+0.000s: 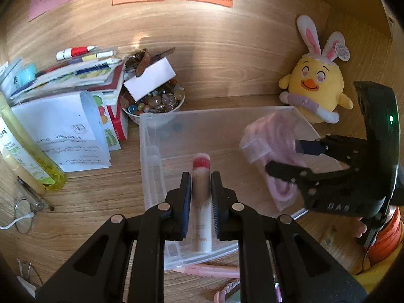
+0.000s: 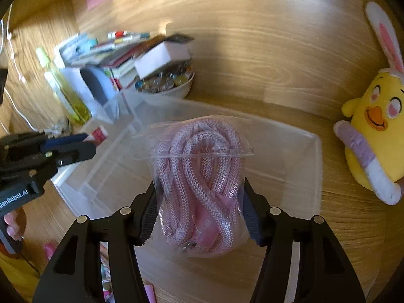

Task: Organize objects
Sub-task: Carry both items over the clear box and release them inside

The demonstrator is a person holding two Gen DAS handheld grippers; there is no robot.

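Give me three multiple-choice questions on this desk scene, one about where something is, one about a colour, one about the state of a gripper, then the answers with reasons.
1. Where does the yellow chick plush stand?
A. Inside the clear bin
B. On the desk beyond the clear bin's far right corner
C. On top of the book pile

2. What colour is the cap of the tube in the left gripper?
A. Red
B. Green
C. Black

3. What is the right gripper doing?
A. Hanging open with nothing in it
B. Shut on a pen
C. Shut on the bagged pink rope

Answers:
1 B: the plush sits on the wood outside the clear bin, against the back panel.
2 A: the tube's end poking past the fingers is red.
3 C: both pads press the sides of the clear bag of coiled pink rope, held over the bin.
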